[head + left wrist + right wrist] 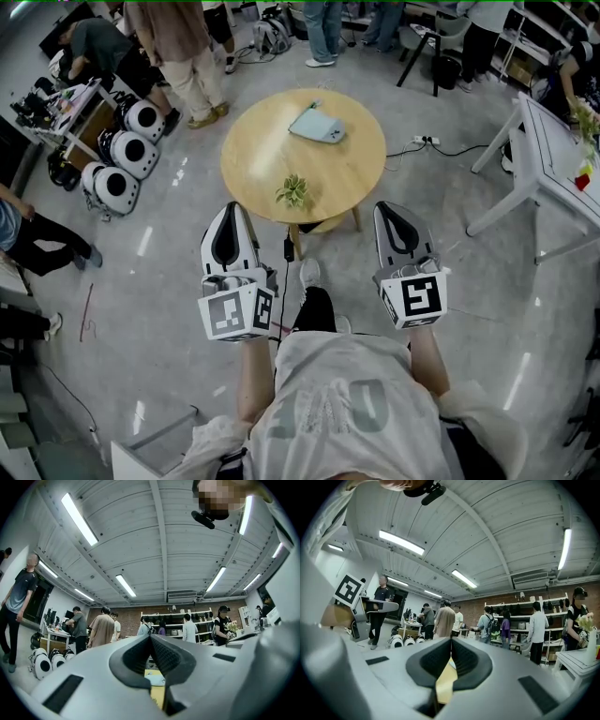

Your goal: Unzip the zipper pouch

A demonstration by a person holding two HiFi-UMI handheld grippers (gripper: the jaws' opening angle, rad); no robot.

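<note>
A pale blue-grey zipper pouch (316, 126) lies flat on the far side of a round wooden table (253, 150). Both grippers are held up side by side short of the table's near edge, apart from the pouch. My left gripper (232, 211) has its jaws shut with nothing between them. My right gripper (388, 210) is likewise shut and empty. In the left gripper view the closed left gripper (151, 637) hides most of the pouch (155, 678), which shows below the pads. In the right gripper view only a strip of the table (444, 682) shows under the closed right gripper (451, 642).
A small green plant (293, 191) stands near the table's front edge. A white table (553, 141) is at the right, and round white devices (124, 171) sit on the floor at the left. Several people stand at the back. A power strip (427, 141) and cable lie beyond the table.
</note>
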